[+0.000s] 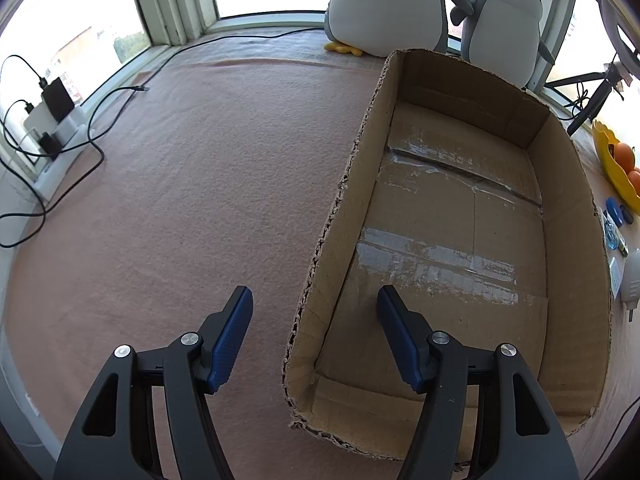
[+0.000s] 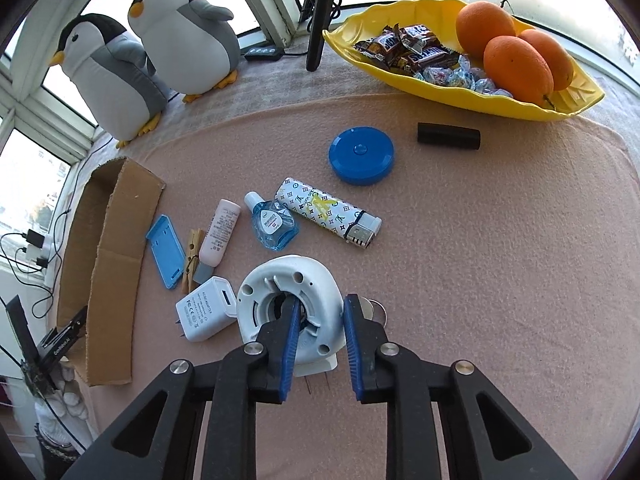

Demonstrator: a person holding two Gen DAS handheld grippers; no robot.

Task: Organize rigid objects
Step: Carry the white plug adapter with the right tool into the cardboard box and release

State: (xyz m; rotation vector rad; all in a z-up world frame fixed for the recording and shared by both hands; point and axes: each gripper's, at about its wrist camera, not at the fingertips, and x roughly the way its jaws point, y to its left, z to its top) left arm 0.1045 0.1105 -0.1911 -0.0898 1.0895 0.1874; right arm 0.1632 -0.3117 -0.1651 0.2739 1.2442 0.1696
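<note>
My right gripper [image 2: 323,300] points down at a white round plug-in device [image 2: 288,280] on the pink cloth. One finger sits in its central hole and the other outside its rim, so it is shut on the rim wall. Beyond it lie a white USB adapter [image 2: 206,308], a blue flat case [image 2: 168,250], a wooden clothespin [image 2: 192,256], a pink tube [image 2: 220,232], a small blue bottle [image 2: 274,222], a patterned lighter [image 2: 328,212], a blue round lid [image 2: 361,155] and a black cylinder [image 2: 448,136]. My left gripper [image 1: 315,292] is open and straddles the near left wall of an empty cardboard box [image 1: 568,200].
A yellow dish [image 2: 528,110] with oranges and sweets stands at the far right. Two plush penguins [image 2: 188,40] sit by the window behind the box [image 2: 116,240]. Chargers and black cables [image 1: 56,120] lie at the far left edge. Pink cloth [image 1: 200,180] stretches left of the box.
</note>
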